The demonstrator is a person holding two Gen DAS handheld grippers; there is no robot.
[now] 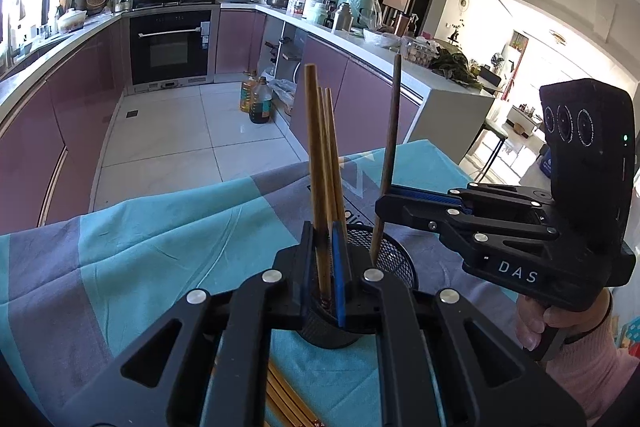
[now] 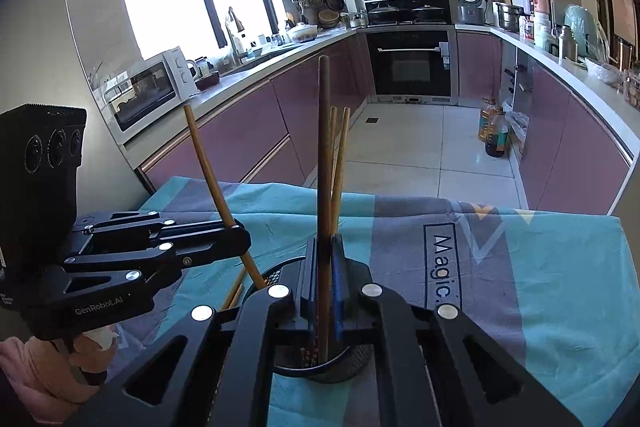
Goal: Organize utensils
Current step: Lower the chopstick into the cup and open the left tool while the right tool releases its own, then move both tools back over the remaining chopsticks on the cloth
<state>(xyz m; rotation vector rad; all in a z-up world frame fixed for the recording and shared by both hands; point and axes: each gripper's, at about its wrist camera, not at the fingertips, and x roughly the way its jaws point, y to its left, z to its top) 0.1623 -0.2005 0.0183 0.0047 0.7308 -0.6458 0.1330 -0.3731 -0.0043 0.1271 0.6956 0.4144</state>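
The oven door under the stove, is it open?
No, the oven door is shut flush with the cabinets, handle across its top.

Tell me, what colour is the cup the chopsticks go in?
Black. The mesh cup shows best in the left wrist view.

Loose chopsticks [image 1: 288, 403] cut off by bottom edge; mesh holder [image 1: 394, 255] mostly hidden.

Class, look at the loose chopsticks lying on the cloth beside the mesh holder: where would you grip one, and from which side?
Near its middle, tongs coming from above and closing across its width. The loose chopstick lies flat on the cloth beside the mesh holder, so nothing slides under it, and a central pinch should keep the stick level.
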